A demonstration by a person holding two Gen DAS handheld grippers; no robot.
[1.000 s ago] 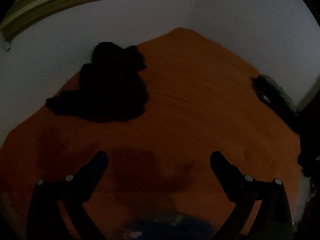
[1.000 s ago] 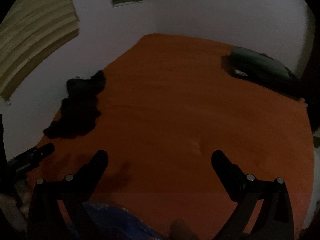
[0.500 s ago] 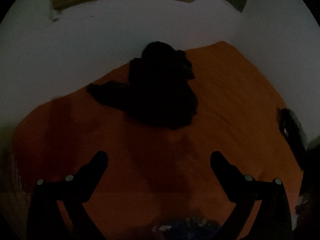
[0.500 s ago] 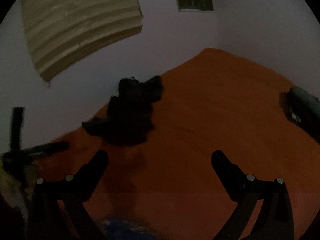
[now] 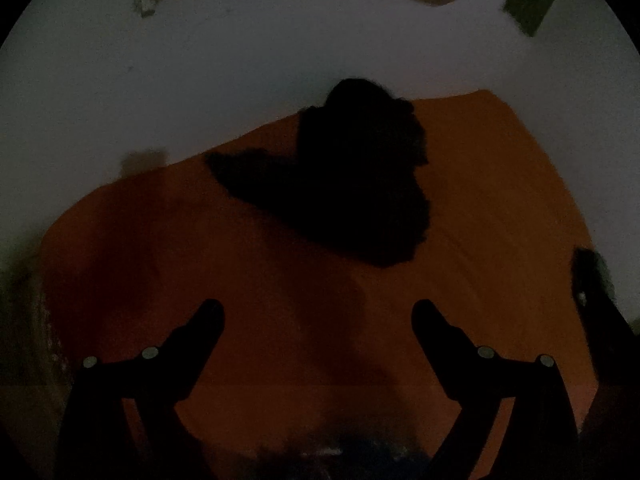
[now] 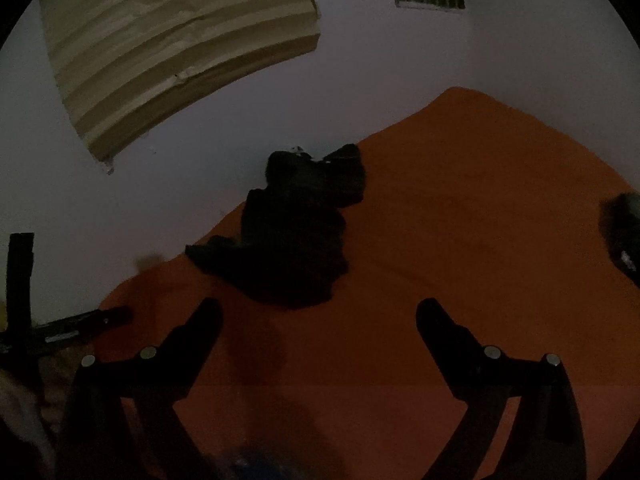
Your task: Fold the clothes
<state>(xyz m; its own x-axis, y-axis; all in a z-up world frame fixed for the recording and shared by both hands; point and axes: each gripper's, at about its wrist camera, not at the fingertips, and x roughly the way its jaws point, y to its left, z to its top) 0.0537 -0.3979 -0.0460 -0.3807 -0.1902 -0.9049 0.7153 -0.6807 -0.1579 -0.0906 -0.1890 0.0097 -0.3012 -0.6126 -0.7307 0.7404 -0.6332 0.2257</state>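
Both grippers (image 5: pixel 318 312) (image 6: pixel 318 312) tilted down, jaws apart.

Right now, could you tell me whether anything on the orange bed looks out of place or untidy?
Yes: the dark garment lies crumpled in a heap near the wall edge of the orange bed, not spread flat. A second dark item sits at the far side. Otherwise nothing stands out.

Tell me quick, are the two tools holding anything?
Left tool: open, empty, jaws just closing a little.
Right tool: open, empty, jaws just closing a little.
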